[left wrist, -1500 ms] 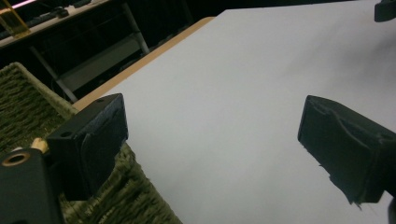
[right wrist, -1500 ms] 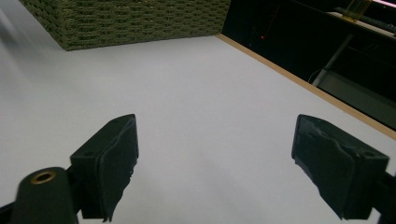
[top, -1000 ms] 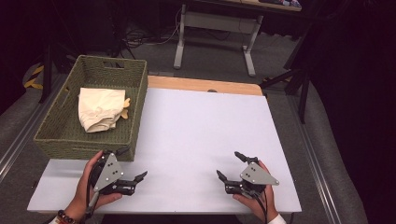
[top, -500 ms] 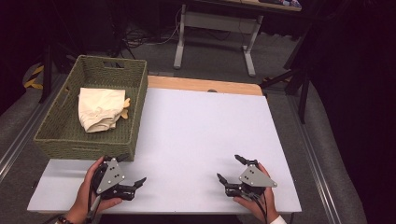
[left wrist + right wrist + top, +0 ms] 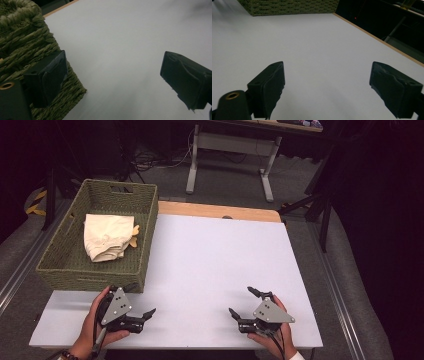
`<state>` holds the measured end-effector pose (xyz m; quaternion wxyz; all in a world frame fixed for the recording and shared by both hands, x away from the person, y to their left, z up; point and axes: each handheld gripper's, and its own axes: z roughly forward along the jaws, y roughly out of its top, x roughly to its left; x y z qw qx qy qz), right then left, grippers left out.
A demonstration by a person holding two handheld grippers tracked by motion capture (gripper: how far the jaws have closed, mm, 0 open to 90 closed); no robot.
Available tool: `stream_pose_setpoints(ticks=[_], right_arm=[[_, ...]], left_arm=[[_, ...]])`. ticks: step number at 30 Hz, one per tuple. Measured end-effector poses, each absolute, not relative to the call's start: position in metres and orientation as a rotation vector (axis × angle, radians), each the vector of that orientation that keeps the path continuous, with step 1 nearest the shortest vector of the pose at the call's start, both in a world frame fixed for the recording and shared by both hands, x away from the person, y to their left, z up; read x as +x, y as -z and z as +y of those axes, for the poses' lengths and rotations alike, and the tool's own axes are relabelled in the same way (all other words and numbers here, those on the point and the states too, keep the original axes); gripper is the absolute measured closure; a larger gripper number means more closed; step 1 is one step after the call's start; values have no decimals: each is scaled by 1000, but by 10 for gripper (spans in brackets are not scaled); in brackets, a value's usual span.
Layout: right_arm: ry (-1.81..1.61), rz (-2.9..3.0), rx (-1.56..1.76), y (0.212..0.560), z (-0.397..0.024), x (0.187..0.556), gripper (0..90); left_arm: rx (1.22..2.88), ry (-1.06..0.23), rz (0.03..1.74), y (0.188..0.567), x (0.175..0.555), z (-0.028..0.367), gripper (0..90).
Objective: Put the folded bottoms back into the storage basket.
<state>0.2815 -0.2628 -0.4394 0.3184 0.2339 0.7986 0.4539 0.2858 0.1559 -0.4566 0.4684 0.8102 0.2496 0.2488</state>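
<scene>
Woven green wicker forms the basket (image 5: 97,245) at the table's (image 5: 215,270) left rear, and a folded cream cloth (image 5: 107,237) lies inside it, untouched, a scrap of yellow showing at its right edge. Compared with a second ago, the left claw (image 5: 142,316) has slid back toward the near edge, further from the basket's front wall; the right claw (image 5: 245,305) has hardly stirred. Both are released, jaws spread wide and holding nothing. To my eye that looks like settling at a rest pose rather than reaching, so the cloth has yet to be approached.

From above you get the whole layout: cloth in the basket, both hands low on the table, well apart. The left gripper view adds what that misses: the basket's corner (image 5: 30,57) sits right beside one jaw, very close. The right gripper view looks over bare white table toward the basket's wall (image 5: 292,7) far off.
</scene>
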Motion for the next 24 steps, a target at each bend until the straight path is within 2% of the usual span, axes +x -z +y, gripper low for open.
stream_pose_setpoints(ticks=[24], right_arm=[[-1174,2121,627,443,-262,283,141]], left_arm=[[1988,-598,591,456,284,154,82]])
